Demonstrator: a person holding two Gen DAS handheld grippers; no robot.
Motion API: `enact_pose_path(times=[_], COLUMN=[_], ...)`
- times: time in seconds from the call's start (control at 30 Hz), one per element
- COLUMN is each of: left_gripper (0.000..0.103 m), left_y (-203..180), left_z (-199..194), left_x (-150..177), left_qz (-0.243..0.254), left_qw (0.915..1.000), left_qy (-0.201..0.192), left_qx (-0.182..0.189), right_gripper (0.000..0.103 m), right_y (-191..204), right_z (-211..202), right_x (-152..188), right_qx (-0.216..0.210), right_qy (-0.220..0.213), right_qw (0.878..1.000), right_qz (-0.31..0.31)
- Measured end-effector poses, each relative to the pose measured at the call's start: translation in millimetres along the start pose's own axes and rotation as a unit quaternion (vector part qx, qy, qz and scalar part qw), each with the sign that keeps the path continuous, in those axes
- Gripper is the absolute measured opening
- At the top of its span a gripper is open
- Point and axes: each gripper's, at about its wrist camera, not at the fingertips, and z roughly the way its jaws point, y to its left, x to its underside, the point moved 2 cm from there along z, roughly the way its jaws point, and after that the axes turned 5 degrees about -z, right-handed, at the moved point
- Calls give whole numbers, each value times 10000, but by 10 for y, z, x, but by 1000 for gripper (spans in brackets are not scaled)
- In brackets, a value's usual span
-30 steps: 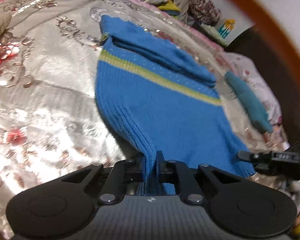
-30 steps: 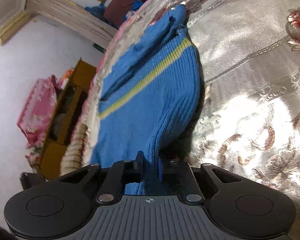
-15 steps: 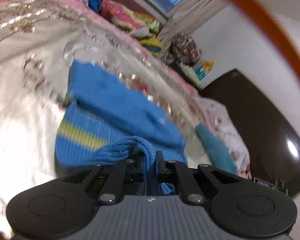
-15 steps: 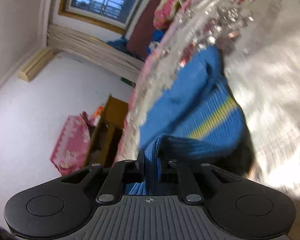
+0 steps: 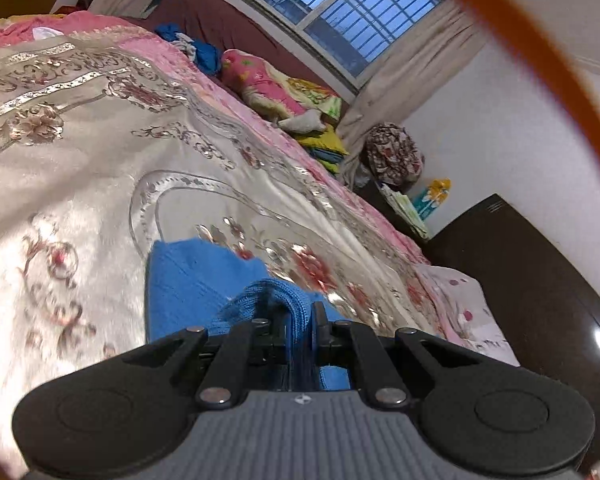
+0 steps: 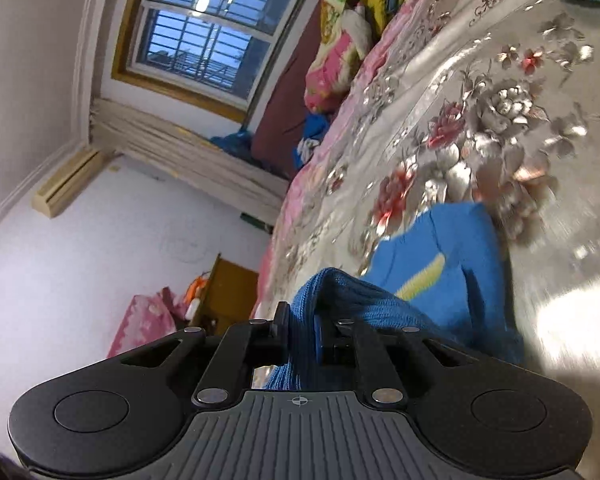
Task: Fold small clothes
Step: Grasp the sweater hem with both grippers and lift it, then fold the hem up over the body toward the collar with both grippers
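Spreading wide under everything is the bedspread (image 5: 100,184), silvery and floral, and on it lies the blue sweater (image 5: 188,280), its far end flat ahead of both tools, long axis running away from them. Neither hand looks nearer (motion blur makes that hard to call). The yellow stripe (image 6: 420,276) shows below the raised hem. The left gripper (image 5: 298,320) and the right gripper (image 6: 302,320) each pinch ribbed knit tight.

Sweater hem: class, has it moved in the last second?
Yes. The hem, pinched by both grippers, has swung up and forward over the sweater body toward the window end of the bedspread.
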Motion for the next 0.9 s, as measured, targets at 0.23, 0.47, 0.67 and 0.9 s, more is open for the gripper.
enact_pose_path(times=[0.23,0.47,0.67,0.9], left_gripper=[14,14,14,14], left_y=[125,215,294,445], left_z=[327,476,635,763], left_x=[-43,-138,-202,-294], left_qz=[110,70,-33,-409], left_qw=[9994,9993,9984,9969], left_qy=[149,136,173,304], left_qx=[-285,-353,-532,-594], right_gripper=[12,12,12,15], right_y=[-189,-357,-446,-609], right_z=[473,648,774,949], right_x=[-152,-217,-292,-373], right_qx=[371,586,804,1115], right_qy=[37,36,51,89], right_qw=[9993,9981,9964,9928], right_qz=[55,202,259,423])
